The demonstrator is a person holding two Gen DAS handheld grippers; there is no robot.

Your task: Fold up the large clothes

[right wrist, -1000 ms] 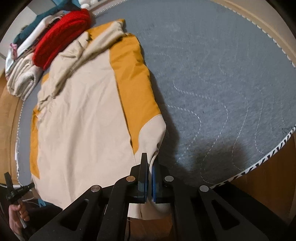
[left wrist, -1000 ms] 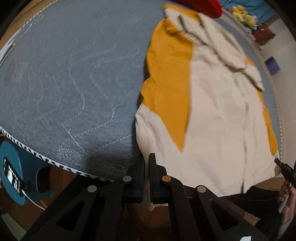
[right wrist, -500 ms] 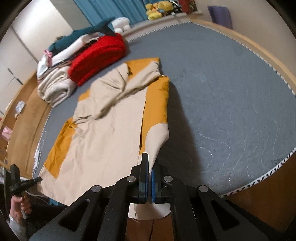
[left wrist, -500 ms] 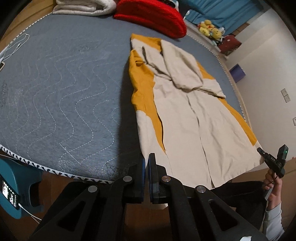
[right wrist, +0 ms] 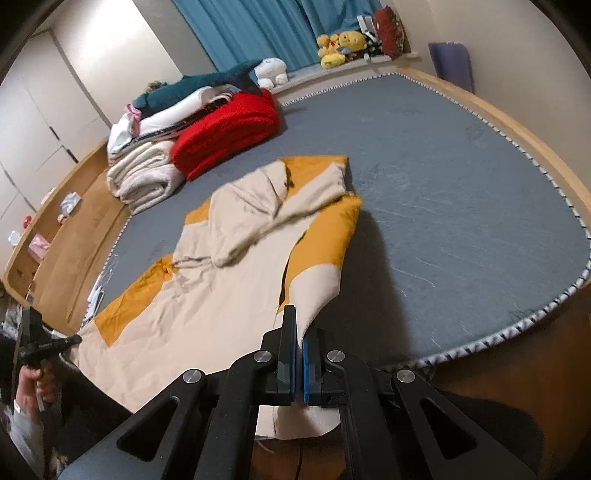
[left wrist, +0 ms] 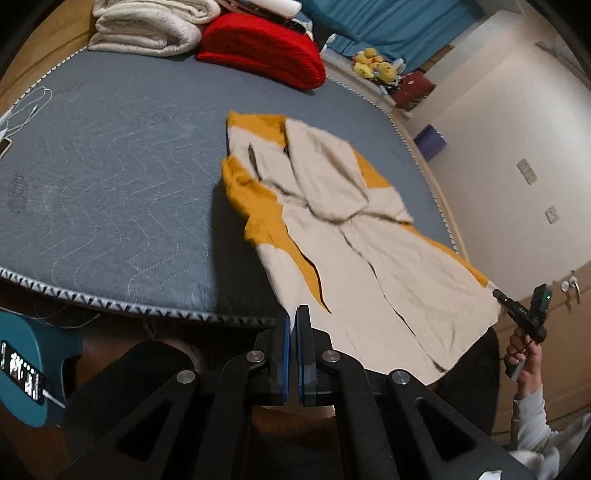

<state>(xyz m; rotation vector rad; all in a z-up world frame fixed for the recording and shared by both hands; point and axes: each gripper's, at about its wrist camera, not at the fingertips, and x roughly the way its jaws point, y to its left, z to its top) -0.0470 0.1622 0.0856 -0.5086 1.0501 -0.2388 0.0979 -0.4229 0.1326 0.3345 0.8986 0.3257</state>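
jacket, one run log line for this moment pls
left gripper: shut on jacket hem | right gripper: shut on hem | bed: jacket part-lifted

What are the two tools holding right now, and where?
Both hold the coat: left tool and right tool each pinch a bottom hem corner.

surface: grey quilted bed (left wrist: 110,192) | on it: cream-and-orange garment (left wrist: 332,236), red blanket (left wrist: 258,48), cream blanket (left wrist: 147,26)
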